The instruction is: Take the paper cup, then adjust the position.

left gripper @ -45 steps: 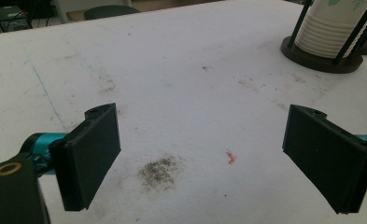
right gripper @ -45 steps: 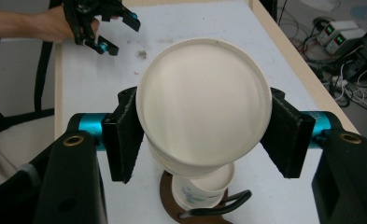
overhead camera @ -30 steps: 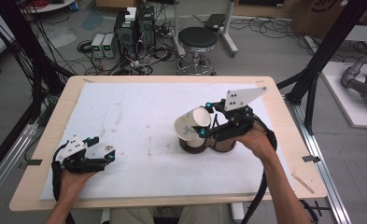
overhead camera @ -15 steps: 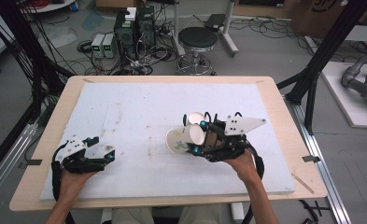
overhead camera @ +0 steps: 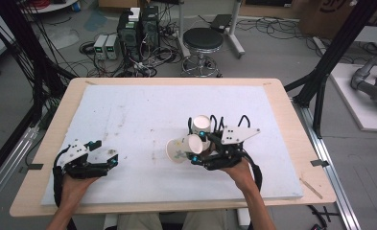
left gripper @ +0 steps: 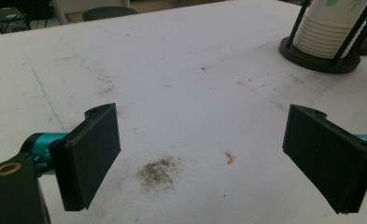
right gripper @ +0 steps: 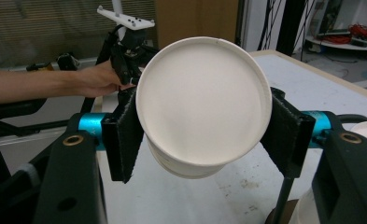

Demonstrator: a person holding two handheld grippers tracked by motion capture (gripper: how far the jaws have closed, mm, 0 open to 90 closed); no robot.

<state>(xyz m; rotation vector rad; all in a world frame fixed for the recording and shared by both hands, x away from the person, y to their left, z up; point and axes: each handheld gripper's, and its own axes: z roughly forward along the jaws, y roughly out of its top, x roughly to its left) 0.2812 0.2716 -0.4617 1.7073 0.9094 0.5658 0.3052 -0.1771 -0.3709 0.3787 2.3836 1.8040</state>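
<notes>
Nearer now, cup point(overhead camera: 183, 147) hides right gripper's point(overhead camera: 194, 149) jaws.

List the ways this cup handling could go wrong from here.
The right gripper pinches a thin paper cup by its sides near the base, so squeezing harder could crush it, and a looser grip could let it slip.
The cup lies tilted on its side close to the cup stack in its holder; a careless swing might knock the stack.
The left gripper rests open on the white mat, too far off to catch a dropped cup.
</notes>
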